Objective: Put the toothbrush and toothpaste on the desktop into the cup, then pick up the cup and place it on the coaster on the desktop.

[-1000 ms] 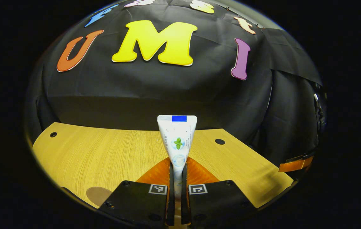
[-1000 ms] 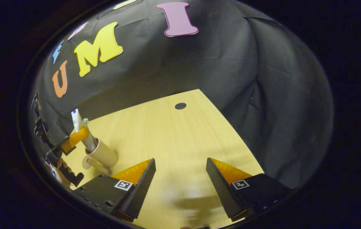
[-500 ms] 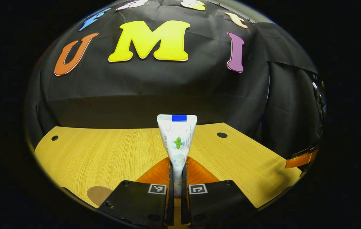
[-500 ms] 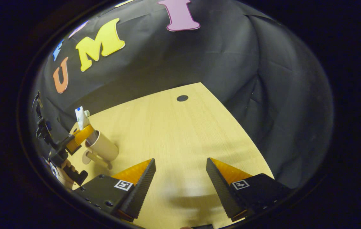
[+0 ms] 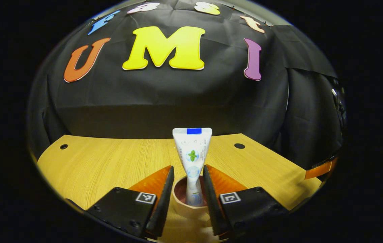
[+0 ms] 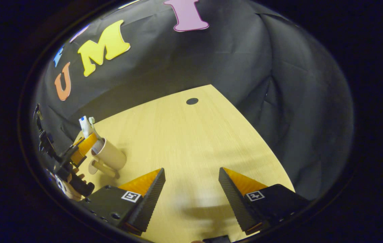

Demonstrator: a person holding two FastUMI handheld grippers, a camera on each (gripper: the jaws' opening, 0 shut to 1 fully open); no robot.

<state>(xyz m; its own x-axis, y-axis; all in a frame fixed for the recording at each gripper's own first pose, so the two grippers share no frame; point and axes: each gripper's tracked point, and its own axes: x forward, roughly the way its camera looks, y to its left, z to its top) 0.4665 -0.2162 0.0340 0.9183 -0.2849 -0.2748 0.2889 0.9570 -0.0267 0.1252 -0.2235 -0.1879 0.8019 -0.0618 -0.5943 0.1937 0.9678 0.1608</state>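
A white toothpaste tube (image 5: 192, 158) stands upright in the beige cup (image 5: 179, 206), cap end down inside it. My left gripper (image 5: 188, 167) is open, one finger on each side of the tube just above the cup's rim, neither touching it. In the right gripper view the cup (image 6: 111, 157) stands at the far left on the wooden table (image 6: 184, 141), handle toward me. The toothpaste (image 6: 84, 123) and a toothbrush head (image 6: 92, 119) stick out of it. The left gripper (image 6: 78, 150), held by a hand (image 6: 71, 190), hovers at its mouth. My right gripper (image 6: 191, 169) is open over bare table.
The wooden table (image 5: 110, 162) has small dark holes near its back corners (image 5: 239, 145) (image 5: 64, 146). Black cloth walls close in behind and to the right. A finger of the right gripper (image 5: 319, 168) shows at the table's right edge.
My left gripper has opened and let go of the toothpaste, which now stands lower in the cup. The right gripper has barely moved.
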